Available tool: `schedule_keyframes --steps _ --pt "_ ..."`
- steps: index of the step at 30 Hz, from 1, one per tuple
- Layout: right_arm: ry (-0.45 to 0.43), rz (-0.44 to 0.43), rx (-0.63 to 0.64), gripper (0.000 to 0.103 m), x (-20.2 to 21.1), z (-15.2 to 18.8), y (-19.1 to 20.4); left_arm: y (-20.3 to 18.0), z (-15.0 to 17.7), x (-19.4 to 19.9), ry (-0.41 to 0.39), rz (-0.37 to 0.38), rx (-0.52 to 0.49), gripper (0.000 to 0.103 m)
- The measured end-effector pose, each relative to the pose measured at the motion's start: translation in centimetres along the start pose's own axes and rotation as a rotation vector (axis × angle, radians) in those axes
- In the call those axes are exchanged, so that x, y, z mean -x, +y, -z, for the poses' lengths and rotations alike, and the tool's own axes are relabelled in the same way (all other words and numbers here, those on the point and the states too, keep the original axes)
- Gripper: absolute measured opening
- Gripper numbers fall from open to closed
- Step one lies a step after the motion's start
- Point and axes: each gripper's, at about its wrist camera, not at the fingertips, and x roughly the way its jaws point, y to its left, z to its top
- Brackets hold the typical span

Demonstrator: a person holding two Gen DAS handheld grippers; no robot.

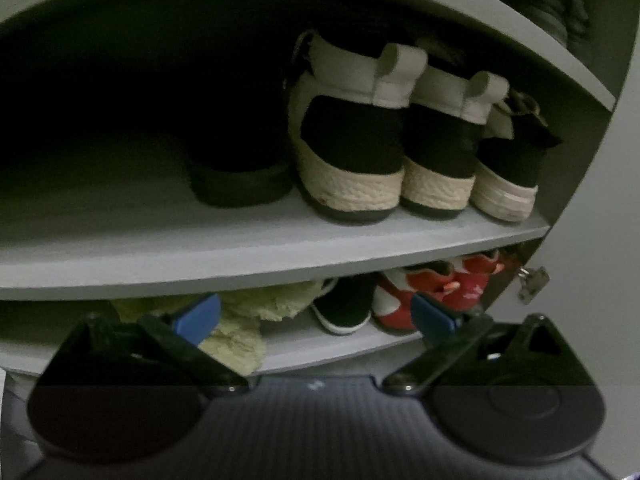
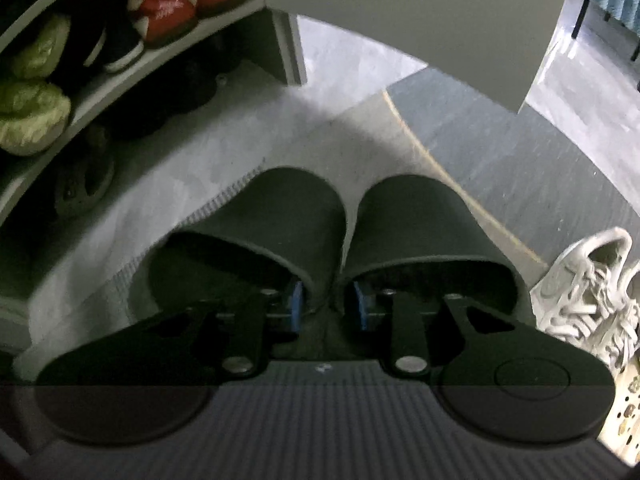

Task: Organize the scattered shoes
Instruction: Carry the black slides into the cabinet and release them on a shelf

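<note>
My right gripper (image 2: pixel 328 304) is shut on a pair of dark green slippers (image 2: pixel 280 216), its blue pads pinching their two inner edges together and holding them above the grey floor in front of the shoe cabinet. My left gripper (image 1: pixel 316 316) is open and empty, facing the cabinet shelves (image 1: pixel 248 248). The middle shelf holds black-and-white espadrille shoes (image 1: pixel 352 148) and a dark shoe (image 1: pixel 240 184) to their left. The lower shelf holds fluffy green slippers (image 1: pixel 256 312), a black shoe (image 1: pixel 344 312) and red shoes (image 1: pixel 444 284).
A white sneaker (image 2: pixel 584 284) lies on the floor at the right. The open cabinet door (image 2: pixel 420 20) hangs above the slippers. Dark shoes (image 2: pixel 84 184) sit on the cabinet's bottom level. A door hinge (image 1: pixel 532 280) sticks out at the cabinet's right side.
</note>
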Motion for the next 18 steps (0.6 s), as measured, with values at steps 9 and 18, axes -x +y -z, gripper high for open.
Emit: schedule_keyframes --steps 9,18 --pt "-0.007 0.062 -0.219 0.029 -2.2 -0.4 -2.7 0.5 0.0 0.9 -0.015 -0.002 -0.014 0.102" --pt "-0.209 -0.089 -0.259 0.027 4.3 -3.8 -2.1 0.6 -0.1 1.5 -0.027 -0.014 -0.041 0.102"
